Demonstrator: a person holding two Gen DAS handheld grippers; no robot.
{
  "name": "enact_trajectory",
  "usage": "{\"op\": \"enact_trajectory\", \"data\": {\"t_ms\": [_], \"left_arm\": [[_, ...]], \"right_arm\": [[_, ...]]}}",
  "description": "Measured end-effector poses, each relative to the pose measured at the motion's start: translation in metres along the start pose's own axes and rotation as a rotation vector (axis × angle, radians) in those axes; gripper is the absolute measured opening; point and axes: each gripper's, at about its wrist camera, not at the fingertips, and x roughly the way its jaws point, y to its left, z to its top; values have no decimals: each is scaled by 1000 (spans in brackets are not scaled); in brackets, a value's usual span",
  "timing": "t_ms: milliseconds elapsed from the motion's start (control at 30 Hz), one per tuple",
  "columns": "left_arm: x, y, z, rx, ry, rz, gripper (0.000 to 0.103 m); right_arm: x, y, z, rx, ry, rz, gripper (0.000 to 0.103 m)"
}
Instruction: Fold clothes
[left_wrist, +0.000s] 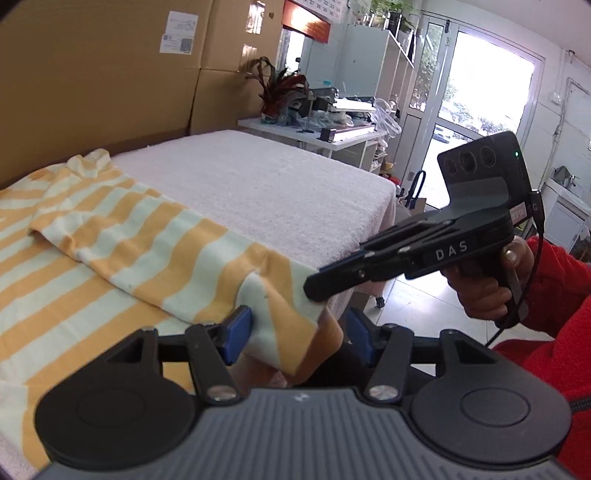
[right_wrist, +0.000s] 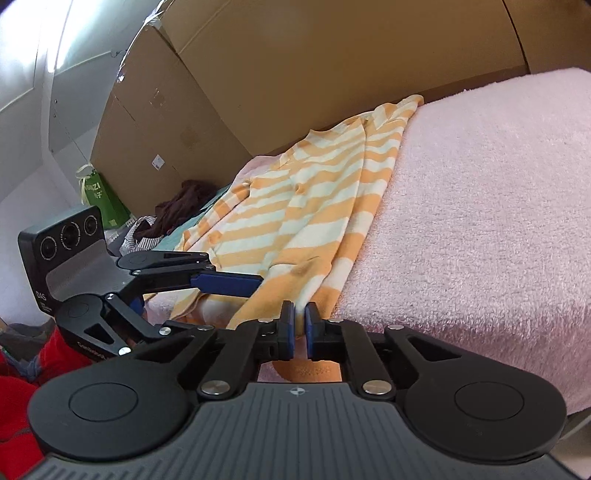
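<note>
Striped yellow garment hangs off the near edge of the surface.
Right gripper fingers clamp its hem, left gripper fingers apart around it; a thin pinch could slip.

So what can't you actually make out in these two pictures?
- Near hem of the striped shirt: right wrist view, behind the right tool.
- Shirt's left part: left wrist view, cut by the edge.
- Dark clothes pile: too small to identify.
- Box label: text too small.
</note>
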Motion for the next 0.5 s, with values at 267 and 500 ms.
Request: {"op": "enact_trajectory", "data": {"t_ms": [267, 500], "left_arm": [[-18, 9, 12, 27, -3, 1, 62], [15, 37, 39, -18, -63, -20, 66]], "right_arm": [[1, -2, -2, -24, 76, -60, 9], [-3, -14, 50, 21, -62, -59, 21]]}}
